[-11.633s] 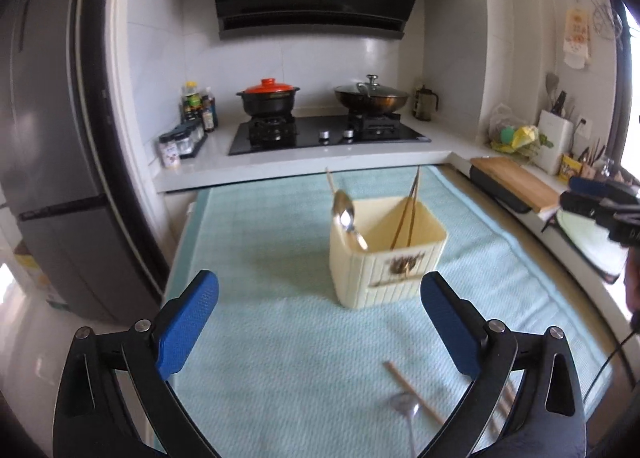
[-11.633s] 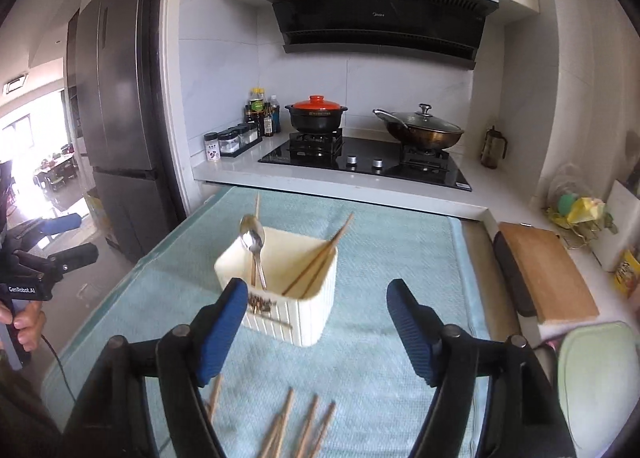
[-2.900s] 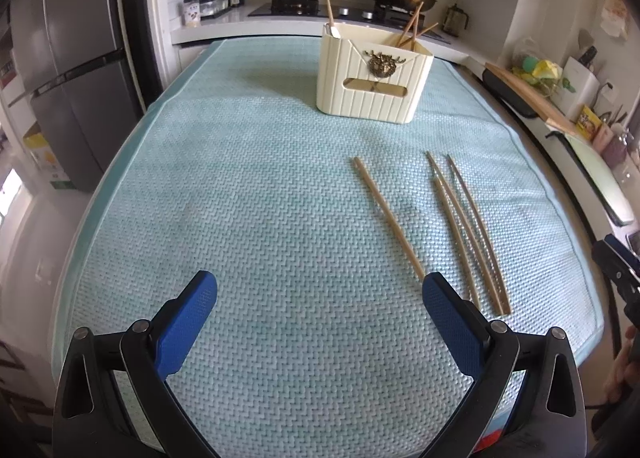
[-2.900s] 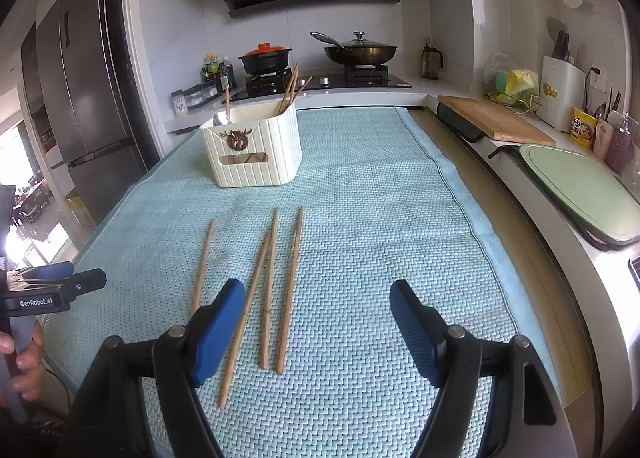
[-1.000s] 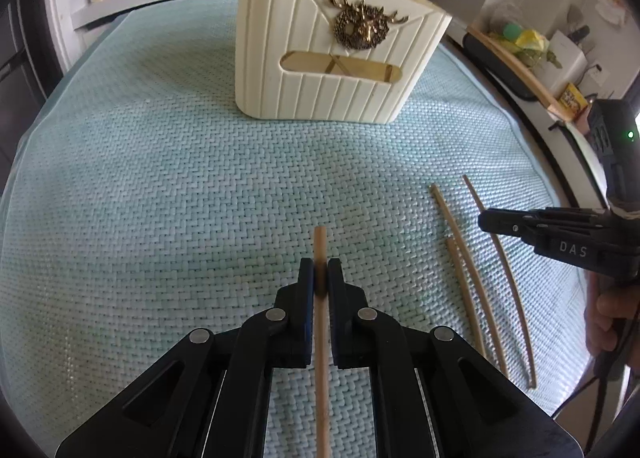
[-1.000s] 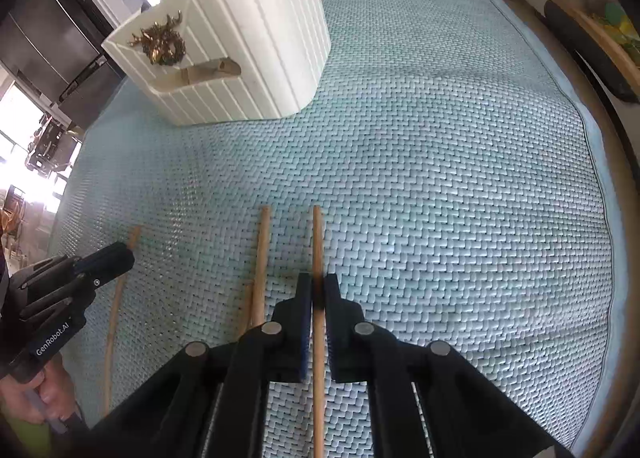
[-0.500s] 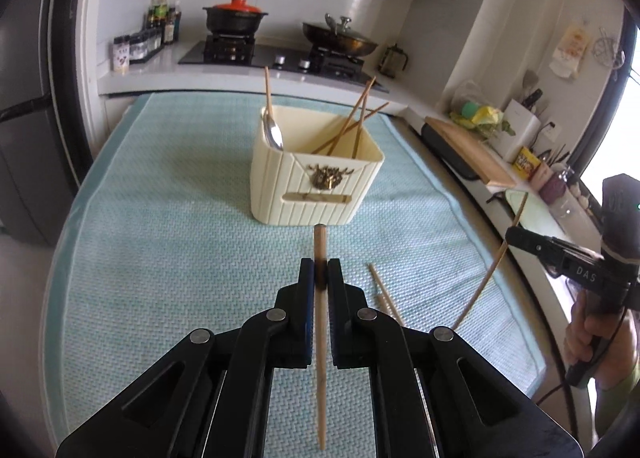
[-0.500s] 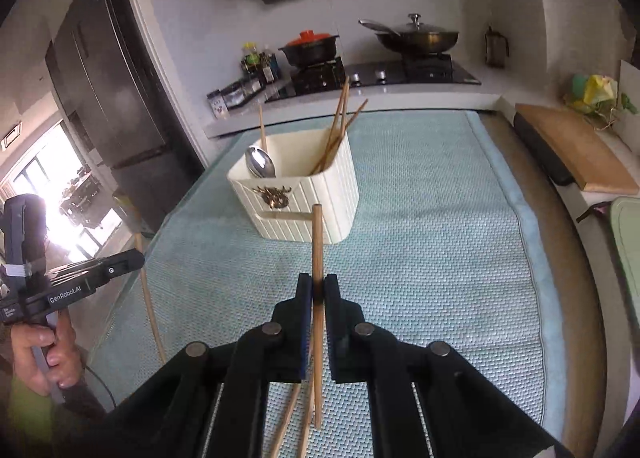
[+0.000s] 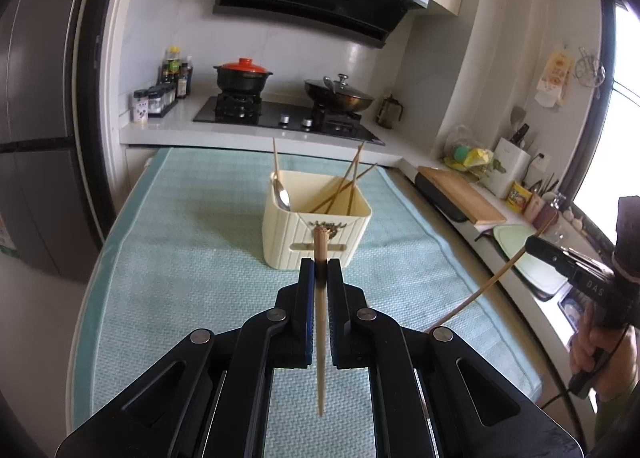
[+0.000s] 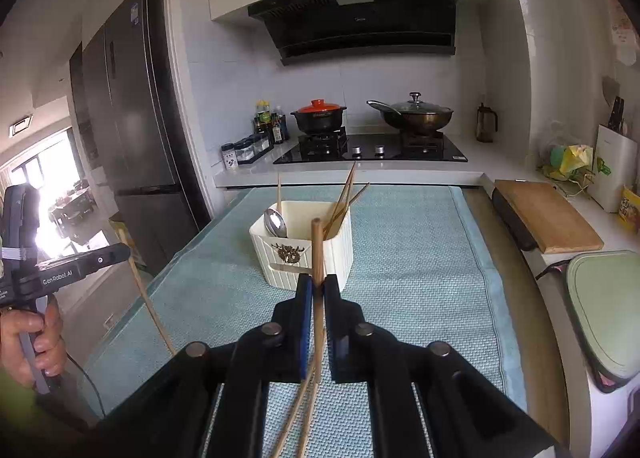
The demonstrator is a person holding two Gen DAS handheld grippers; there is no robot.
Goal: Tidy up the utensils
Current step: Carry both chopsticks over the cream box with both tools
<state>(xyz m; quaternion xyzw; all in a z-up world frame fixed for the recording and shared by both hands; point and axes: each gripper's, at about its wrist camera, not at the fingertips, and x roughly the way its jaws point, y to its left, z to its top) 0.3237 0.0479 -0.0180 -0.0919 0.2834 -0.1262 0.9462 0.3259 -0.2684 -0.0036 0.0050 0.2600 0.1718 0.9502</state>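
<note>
A cream ribbed utensil holder [image 9: 316, 226] stands mid-table on the teal mat [image 9: 180, 258], holding a metal spoon [image 9: 282, 196] and several chopsticks [image 9: 348, 182]. My left gripper [image 9: 320, 264] is shut on a wooden chopstick [image 9: 320, 322], held raised in front of the holder. My right gripper [image 10: 318, 284] is shut on another wooden chopstick [image 10: 317, 258], also raised short of the holder [image 10: 304, 250]. Two loose chopsticks [image 10: 298, 414] lie on the mat under the right gripper. Each gripper shows in the other's view, at the right [image 9: 536, 244] and at the left [image 10: 124, 252].
A stove with a red-lidded pot [image 9: 242, 78] and a wok [image 9: 340, 94] stands behind the table. A wooden cutting board [image 9: 460, 198] and a green tray [image 10: 608, 310] lie on the right counter. A dark fridge [image 10: 132, 130] stands at the left.
Both grippers have lifted higher with their chopsticks and moved closer to the holder. The chopsticks stay clamped.
</note>
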